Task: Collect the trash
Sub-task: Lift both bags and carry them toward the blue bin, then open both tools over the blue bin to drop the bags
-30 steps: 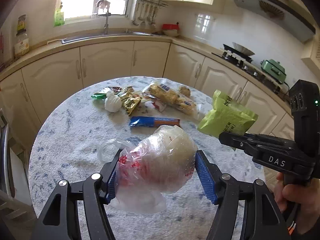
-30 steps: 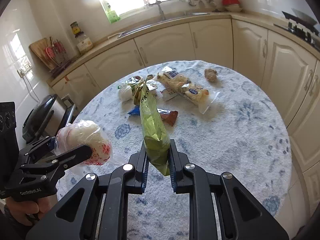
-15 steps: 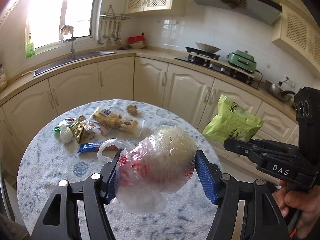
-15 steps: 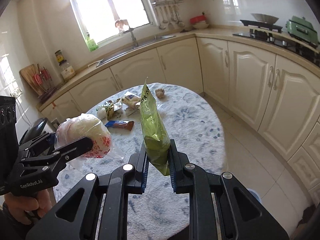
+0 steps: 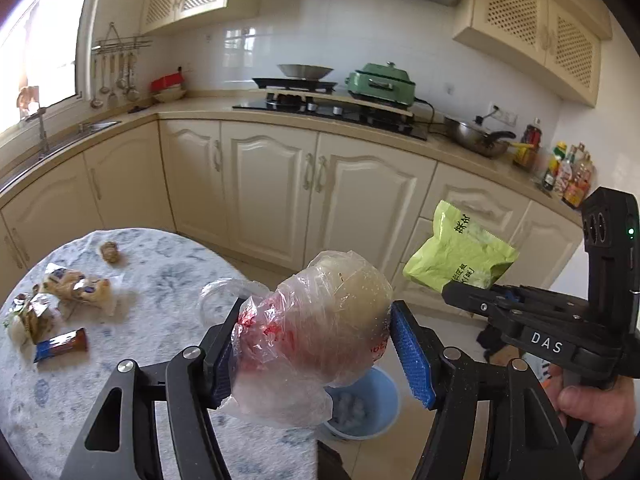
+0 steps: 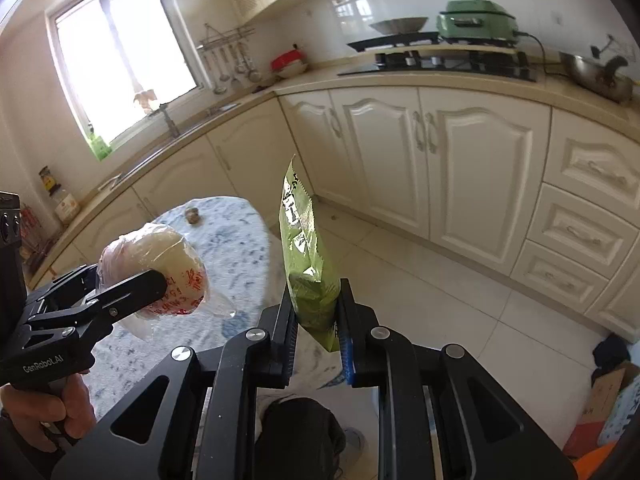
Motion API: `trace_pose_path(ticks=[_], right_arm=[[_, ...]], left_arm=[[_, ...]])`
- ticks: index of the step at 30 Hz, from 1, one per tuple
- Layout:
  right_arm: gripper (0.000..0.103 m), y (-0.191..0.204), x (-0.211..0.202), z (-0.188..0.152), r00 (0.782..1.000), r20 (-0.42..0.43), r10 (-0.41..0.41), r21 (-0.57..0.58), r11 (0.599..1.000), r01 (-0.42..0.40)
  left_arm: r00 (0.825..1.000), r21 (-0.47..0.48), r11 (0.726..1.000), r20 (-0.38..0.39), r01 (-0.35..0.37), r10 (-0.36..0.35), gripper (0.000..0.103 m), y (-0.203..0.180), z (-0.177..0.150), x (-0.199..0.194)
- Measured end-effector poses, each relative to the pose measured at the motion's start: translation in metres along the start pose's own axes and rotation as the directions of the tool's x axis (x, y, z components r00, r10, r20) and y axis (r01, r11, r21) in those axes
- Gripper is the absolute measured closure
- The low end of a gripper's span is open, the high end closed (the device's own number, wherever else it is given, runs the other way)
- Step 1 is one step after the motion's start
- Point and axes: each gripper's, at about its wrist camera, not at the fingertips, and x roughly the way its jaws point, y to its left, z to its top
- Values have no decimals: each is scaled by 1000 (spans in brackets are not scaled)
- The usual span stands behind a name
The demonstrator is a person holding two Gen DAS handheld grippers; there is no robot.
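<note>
My left gripper (image 5: 316,348) is shut on a clear plastic bag (image 5: 320,332) with red print and a pale lump inside; it also shows in the right wrist view (image 6: 156,276). My right gripper (image 6: 318,332) is shut on a green snack packet (image 6: 306,256), also seen in the left wrist view (image 5: 460,258). Both are held in the air past the edge of the round table (image 5: 168,292). A blue bin (image 5: 368,412) stands on the floor below the bag, partly hidden by it. Several wrappers (image 5: 60,292) lie on the table's left side.
Cream kitchen cabinets (image 5: 280,188) and a counter with a stove (image 5: 332,108) run behind. A tiled floor (image 6: 440,292) lies to the right of the table. Boxes and dark cloth (image 6: 608,368) sit on the floor at the far right.
Both grippers have swung right, away from the table's middle towards its edge, still holding their items. The blue bin has come into view below the plastic bag.
</note>
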Motion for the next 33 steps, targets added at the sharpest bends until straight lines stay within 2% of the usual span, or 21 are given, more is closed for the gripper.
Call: trace_pose_path(ticks=[6, 11, 16, 19, 20, 22, 24, 25, 26, 27, 28, 29, 31, 33], right_arm=[[85, -55, 5, -18, 994, -51, -93, 68, 993, 96], [85, -100, 37, -44, 981, -152, -118, 134, 981, 139], [85, -136, 74, -66, 962, -250, -111, 202, 966, 164], [82, -157, 96, -78, 949, -300, -94, 253, 952, 174], [82, -166, 104, -82, 945, -317, -86, 275, 945, 178], [82, -181, 116, -92, 935, -350, -56, 324, 929, 177], [78, -191, 124, -102, 923, -380, -59, 344, 917, 200], [77, -195, 127, -105, 919, -390, -56, 350, 914, 205], [72, -198, 127, -109, 916, -397, -50, 362, 909, 207], [61, -200, 127, -112, 915, -400, -48, 372, 904, 210], [54, -201, 127, -116, 912, -406, -53, 377, 900, 220], [41, -202, 126, -118, 910, -411, -58, 378, 897, 228], [31, -203, 123, -122, 911, -407, -61, 386, 893, 233], [9, -204, 119, -125, 913, -402, -69, 401, 883, 243]], left_arm=[[989, 22, 997, -125, 78, -74, 40, -40, 4, 76], [965, 28, 994, -242, 107, -97, 40, -62, 0, 139], [932, 38, 991, -344, 132, -111, 39, -84, 1, 203], [891, 43, 986, -435, 160, -126, 36, -92, 7, 257], [878, 60, 986, -465, 157, -112, 35, -96, 8, 275], [863, 99, 986, -501, 133, -66, 33, -104, 14, 303], [853, 107, 987, -520, 120, -47, 25, -109, 17, 319], [850, 117, 987, -525, 115, -37, 14, -111, 19, 325], [855, 134, 986, -519, 98, -14, 5, -114, 19, 326], [865, 156, 984, -502, 82, 8, 1, -117, 21, 327], [870, 171, 983, -493, 72, 22, 1, -119, 23, 329], [868, 182, 981, -496, 61, 38, 1, -121, 24, 332], [866, 195, 980, -496, 45, 59, 1, -124, 28, 337], [876, 192, 981, -478, 34, 63, 1, -124, 32, 333]])
